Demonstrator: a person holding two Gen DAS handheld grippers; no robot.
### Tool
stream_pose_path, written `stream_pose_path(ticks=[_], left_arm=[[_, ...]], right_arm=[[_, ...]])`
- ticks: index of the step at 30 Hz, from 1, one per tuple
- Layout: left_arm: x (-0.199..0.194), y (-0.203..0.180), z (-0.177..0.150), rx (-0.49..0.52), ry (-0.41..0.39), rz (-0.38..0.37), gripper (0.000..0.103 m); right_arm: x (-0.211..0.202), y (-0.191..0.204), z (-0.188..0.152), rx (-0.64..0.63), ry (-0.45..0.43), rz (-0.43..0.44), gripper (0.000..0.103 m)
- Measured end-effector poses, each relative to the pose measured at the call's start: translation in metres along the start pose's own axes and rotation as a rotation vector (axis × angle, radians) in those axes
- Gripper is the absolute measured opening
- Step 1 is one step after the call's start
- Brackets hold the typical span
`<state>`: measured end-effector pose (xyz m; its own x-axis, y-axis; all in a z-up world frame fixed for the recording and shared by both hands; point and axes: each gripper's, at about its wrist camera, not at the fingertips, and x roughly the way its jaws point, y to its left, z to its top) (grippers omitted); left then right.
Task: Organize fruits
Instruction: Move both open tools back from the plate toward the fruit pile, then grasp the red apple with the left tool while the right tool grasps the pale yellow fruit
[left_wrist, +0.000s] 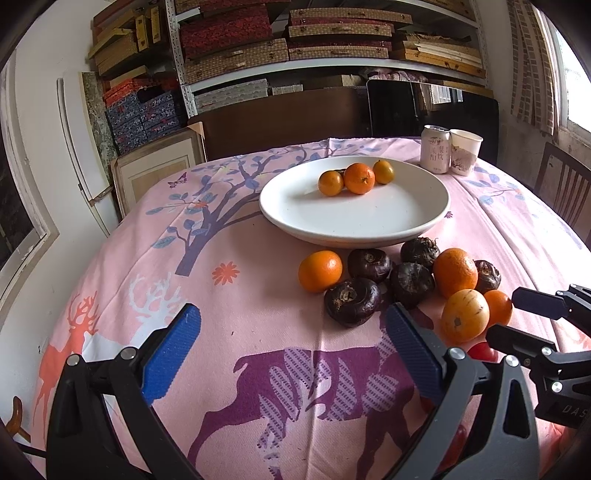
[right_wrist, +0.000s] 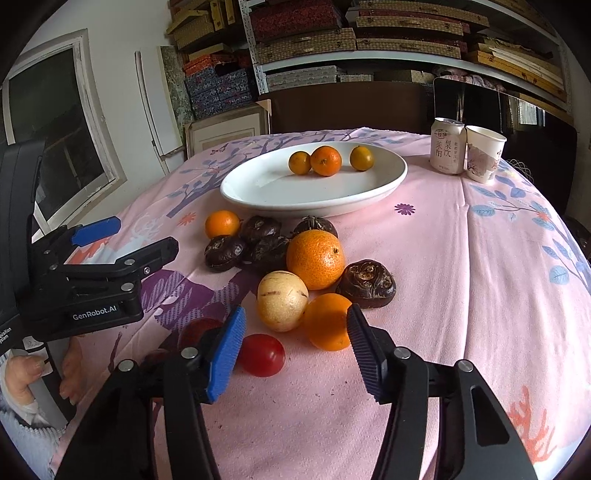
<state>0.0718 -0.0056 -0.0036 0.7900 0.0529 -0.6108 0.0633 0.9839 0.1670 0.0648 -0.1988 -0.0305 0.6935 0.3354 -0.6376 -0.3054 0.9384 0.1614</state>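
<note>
Oranges (right_wrist: 325, 160) already sit in the white plate (right_wrist: 258, 184), evidently the sorting spot; nearer than the plate, the right gripper (right_wrist: 295, 345) gapes empty beside a loose orange (right_wrist: 327, 321); left gripper (left_wrist: 293, 338) wide, empty.

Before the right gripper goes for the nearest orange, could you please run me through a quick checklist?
1. Right gripper open and empty: ok.
2. Nearest orange ahead between its fingers: ok.
3. Orange free of neighbours: not ok, the pale yellow fruit touches it.
4. Left gripper open, out of the way: ok.
5. White plate has room beside its three oranges: ok.
6. Red tomato clear of the blue finger: cannot tell.
</note>
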Motion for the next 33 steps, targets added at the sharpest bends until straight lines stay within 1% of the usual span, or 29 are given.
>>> stream_pose_path(ticks=[2,4,6,7,8,9,10,12,14,16,17,18,20,21,31,33], left_arm=[[0.0,-0.001,0.0,0.007,0.002,0.002,0.098],[0.001,-0.002,-0.001,0.013,0.005,0.005,0.098],[0.001,-0.003,-0.001,0.019,0.007,0.008,0.098],[0.002,-0.004,-0.001,0.022,0.008,0.009,0.098],[0.002,-0.004,-0.001,0.024,0.008,0.01,0.098],[0.002,-0.005,-0.002,0.027,0.008,0.011,0.098],[0.002,-0.005,-0.002,0.029,0.009,0.012,0.098],[0.002,-0.007,-0.002,0.035,0.01,0.016,0.098],[0.003,-0.007,-0.002,0.038,0.012,0.019,0.098],[0.003,-0.008,-0.002,0.04,0.014,0.02,0.098],[0.004,-0.008,-0.002,0.042,0.016,0.021,0.098],[0.004,-0.008,-0.003,0.044,0.018,0.022,0.098],[0.005,-0.01,-0.003,0.049,0.021,0.023,0.098],[0.006,-0.011,-0.003,0.053,0.021,0.024,0.098],[0.008,-0.015,-0.005,0.076,0.03,0.05,0.098],[0.009,-0.013,-0.004,0.066,0.036,0.038,0.098]], right_arm=[[-0.001,0.0,0.0,0.0,-0.003,0.001,0.051],[-0.002,0.0,0.0,-0.003,-0.006,0.008,0.043],[-0.001,0.001,0.0,-0.009,-0.004,0.009,0.042],[-0.001,0.002,0.0,-0.013,-0.002,0.005,0.045],[0.0,0.003,0.0,-0.017,0.0,0.002,0.051],[0.002,0.004,0.0,-0.021,0.008,-0.004,0.065],[0.003,0.005,0.0,-0.025,0.011,-0.013,0.067],[0.004,0.006,0.001,-0.028,0.007,-0.01,0.067],[0.003,0.006,0.001,-0.028,0.0,-0.009,0.064],[0.002,0.004,0.002,-0.022,-0.007,-0.001,0.05],[0.002,0.004,0.002,-0.021,-0.006,0.001,0.05],[0.003,0.004,0.002,-0.025,-0.005,-0.001,0.051],[0.005,0.006,0.003,-0.034,0.0,-0.012,0.06],[0.008,0.006,0.004,-0.036,0.006,-0.023,0.069],[0.017,0.018,0.013,-0.097,-0.008,-0.055,0.07],[0.016,0.019,0.014,-0.119,-0.021,-0.069,0.069]])
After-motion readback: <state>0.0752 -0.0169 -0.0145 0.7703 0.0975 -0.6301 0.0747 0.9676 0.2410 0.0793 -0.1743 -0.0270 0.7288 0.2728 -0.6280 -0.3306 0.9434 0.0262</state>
